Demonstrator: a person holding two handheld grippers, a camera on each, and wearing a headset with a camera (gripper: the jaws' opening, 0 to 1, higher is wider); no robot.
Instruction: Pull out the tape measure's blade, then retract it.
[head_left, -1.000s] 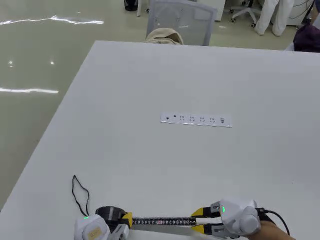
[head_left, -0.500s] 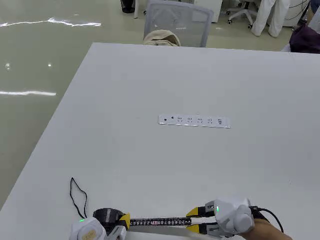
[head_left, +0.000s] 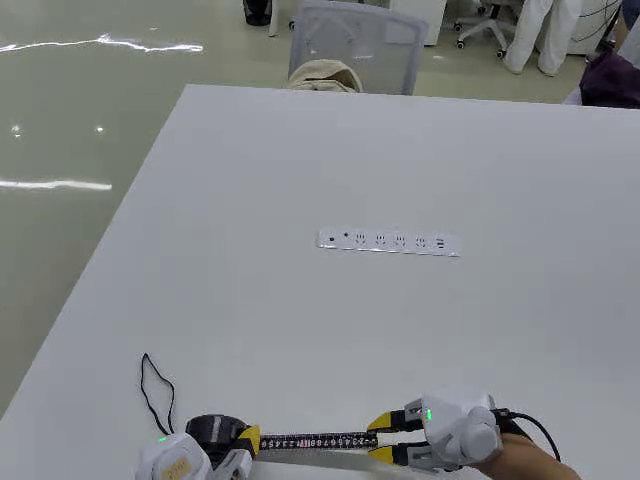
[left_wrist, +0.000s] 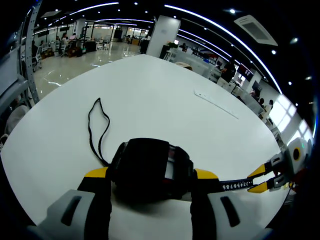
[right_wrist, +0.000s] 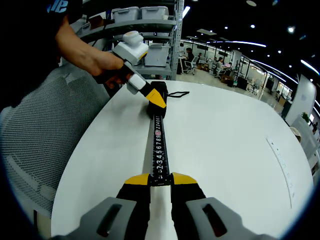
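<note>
The white counter (head_left: 300, 180) carries a white power strip (head_left: 388, 241) near its middle. A grey mesh chair (head_left: 360, 45) stands past the counter's far edge, well behind the power strip. Well nearer the person than the power strip, at the counter's near edge, the left tongs (left_wrist: 150, 173) pinch the black tape measure (left_wrist: 152, 162) by its case, 1 jaw on each side. Level with them, just below the power strip in the head view, the right tongs (right_wrist: 161, 179) are pressed together on the blade (right_wrist: 159, 140) near its end. The blade lies drawn out along the counter between the 2 tongs. A thin black wrist loop (head_left: 155, 390) trails from the case, well left of the power strip.
</note>
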